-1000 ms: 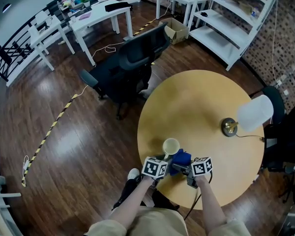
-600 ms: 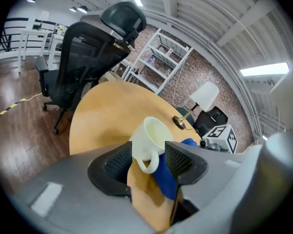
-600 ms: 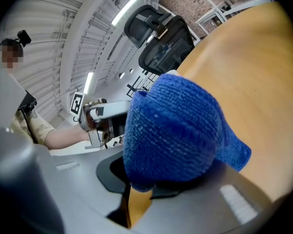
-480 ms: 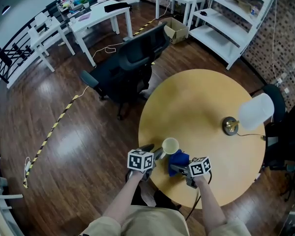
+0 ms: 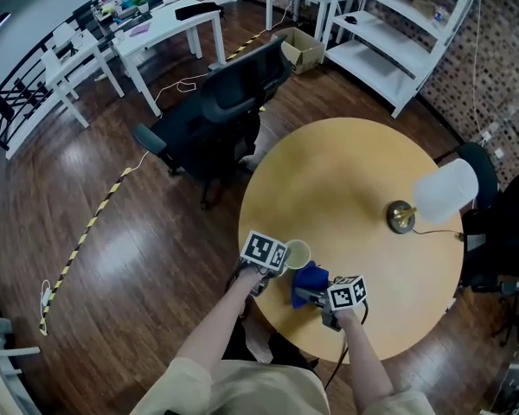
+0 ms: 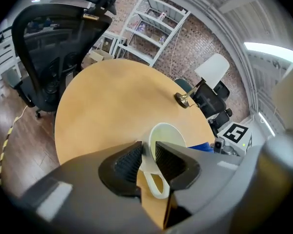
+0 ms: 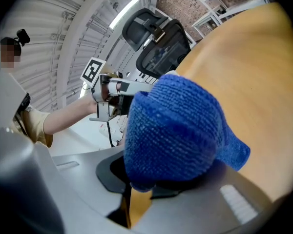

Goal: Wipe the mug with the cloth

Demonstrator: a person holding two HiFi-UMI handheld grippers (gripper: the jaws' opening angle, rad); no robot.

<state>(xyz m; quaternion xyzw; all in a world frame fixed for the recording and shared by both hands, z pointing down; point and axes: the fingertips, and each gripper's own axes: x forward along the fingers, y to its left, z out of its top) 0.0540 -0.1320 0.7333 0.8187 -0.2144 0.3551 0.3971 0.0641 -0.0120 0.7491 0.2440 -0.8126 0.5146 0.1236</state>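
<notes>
– At the near edge of the table, where's the mug?
– Upright there. Your left gripper has just been closing and now pinches its handle, likely to steady it.
– And the cloth?
– Bunched in your right gripper, clamped tight, just beside the mug, ready to wipe.

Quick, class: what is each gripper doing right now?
Left gripper: jaws have just been closing, now gripping the mug.
Right gripper: closed on the blue cloth.
</notes>
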